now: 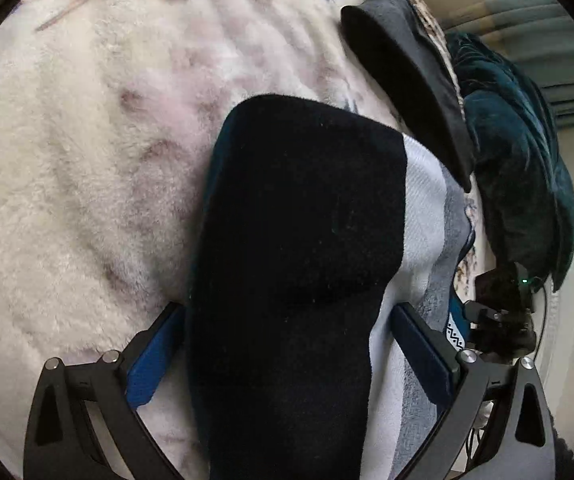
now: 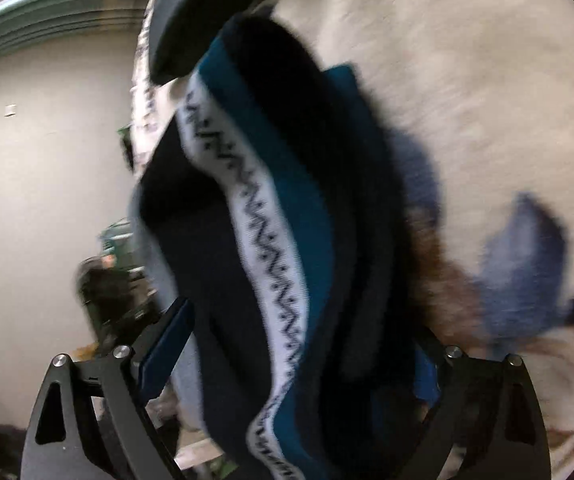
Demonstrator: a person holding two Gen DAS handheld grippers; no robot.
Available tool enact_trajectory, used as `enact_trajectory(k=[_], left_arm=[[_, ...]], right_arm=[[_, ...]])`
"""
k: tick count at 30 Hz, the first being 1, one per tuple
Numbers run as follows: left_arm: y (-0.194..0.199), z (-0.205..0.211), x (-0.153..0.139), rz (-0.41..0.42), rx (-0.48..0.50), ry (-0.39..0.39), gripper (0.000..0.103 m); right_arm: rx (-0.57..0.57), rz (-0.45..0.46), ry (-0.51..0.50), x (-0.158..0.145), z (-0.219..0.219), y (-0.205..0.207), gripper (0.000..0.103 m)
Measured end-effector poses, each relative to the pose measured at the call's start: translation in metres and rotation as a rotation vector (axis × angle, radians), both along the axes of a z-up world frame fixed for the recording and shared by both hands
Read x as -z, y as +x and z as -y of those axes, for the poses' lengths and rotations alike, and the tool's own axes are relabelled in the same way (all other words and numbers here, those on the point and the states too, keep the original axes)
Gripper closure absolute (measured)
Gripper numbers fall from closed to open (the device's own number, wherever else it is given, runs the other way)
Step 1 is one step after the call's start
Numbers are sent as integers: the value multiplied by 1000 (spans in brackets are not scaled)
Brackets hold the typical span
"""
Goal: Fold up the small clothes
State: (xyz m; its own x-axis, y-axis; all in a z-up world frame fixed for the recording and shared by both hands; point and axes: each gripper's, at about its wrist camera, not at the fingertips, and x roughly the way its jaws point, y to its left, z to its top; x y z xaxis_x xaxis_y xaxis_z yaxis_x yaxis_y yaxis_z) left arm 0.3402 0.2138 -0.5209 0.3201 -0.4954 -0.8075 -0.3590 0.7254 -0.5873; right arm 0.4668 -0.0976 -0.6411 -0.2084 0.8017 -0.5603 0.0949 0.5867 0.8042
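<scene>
While the left hand-held gripper [image 1: 287, 344] stands spread around a navy sock [image 1: 299, 240] lying on the fluffy blanket [image 1: 67, 180] (white and grey bands beside it), the right hand-held gripper [image 2: 299, 360] grasps a patterned sock [image 2: 279, 248], blurred, near the bed's edge.

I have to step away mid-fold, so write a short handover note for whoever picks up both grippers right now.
Left gripper: jaws wide apart on either side of the striped garment, which lies on the fluffy floral blanket; no clamp visible.
Right gripper: jaws apart around the same garment's patterned white band; the view is motion-blurred, so I cannot tell if it grips.
Nearby: a dark folded piece beyond the garment, and a teal cloth at the blanket's edge.
Done: the garment looks partly doubled over.
Left: probably finish and flatten this fold, then set it aside.
</scene>
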Motion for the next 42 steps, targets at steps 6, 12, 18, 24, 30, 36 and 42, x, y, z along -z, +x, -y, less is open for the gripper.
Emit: enact_trajectory(k=[6, 12, 18, 24, 30, 36, 42], left_arm=[[4, 11, -15, 73, 34, -22, 75], [21, 15, -38, 104, 97, 17, 80], [58, 15, -72, 162, 152, 39, 81], [117, 26, -106, 218, 223, 54, 81], [204, 19, -144, 315, 282, 76, 81], [305, 15, -140, 362, 333, 97, 81], [391, 11, -50, 198, 388, 194, 79]], right_arm=[[15, -5, -19, 5, -8, -12, 70], [112, 51, -50, -17, 1, -27, 76], [182, 119, -41, -52, 10, -29, 78], [232, 194, -22, -100, 16, -6, 79], [325, 285, -15, -153, 20, 51, 79], [413, 370, 6, -187, 24, 137, 79], [439, 350, -102, -142, 18, 239, 79]])
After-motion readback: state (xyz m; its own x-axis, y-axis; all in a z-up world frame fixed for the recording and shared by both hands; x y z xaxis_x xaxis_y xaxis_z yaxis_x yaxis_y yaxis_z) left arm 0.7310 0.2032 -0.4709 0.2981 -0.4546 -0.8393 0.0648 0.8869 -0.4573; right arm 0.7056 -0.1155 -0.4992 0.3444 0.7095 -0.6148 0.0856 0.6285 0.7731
